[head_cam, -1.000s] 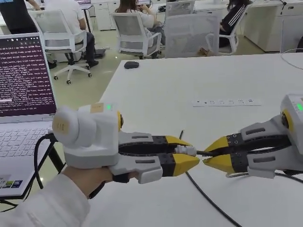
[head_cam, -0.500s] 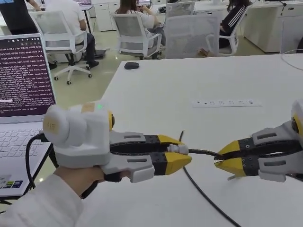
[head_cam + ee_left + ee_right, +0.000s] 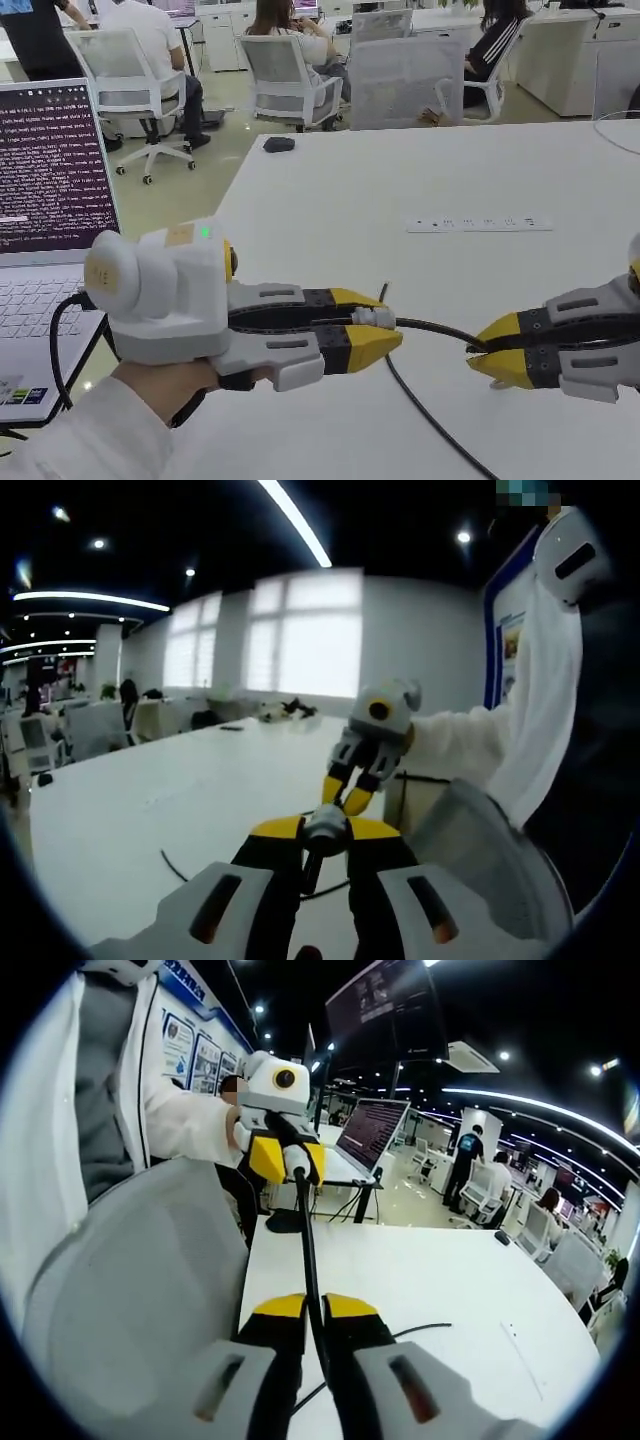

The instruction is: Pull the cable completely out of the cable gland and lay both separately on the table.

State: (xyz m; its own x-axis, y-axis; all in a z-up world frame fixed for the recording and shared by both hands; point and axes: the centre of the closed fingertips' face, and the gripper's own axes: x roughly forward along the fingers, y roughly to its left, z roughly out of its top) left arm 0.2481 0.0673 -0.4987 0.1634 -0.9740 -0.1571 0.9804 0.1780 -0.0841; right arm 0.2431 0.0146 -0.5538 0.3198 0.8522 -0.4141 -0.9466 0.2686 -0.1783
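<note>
We see the cable gland (image 3: 372,317) held over the white table (image 3: 420,170), clamped between the closed-down jaws of the left gripper (image 3: 392,322). The black cable (image 3: 432,326) runs out of it in a short span to the right gripper (image 3: 476,352) — jaws pinched tight on the cable — while the rest trails across the tabletop. A laptop (image 3: 50,170) stands open at the left.

Bright, even overhead light falls on the white surface (image 3: 330,190), which carries only faint shadows. The windows (image 3: 300,630) blow out and the ceiling strip lights (image 3: 295,520) glare. Both gripper views warp at the edges, and the left gripper (image 3: 325,828) looks soft up close.
</note>
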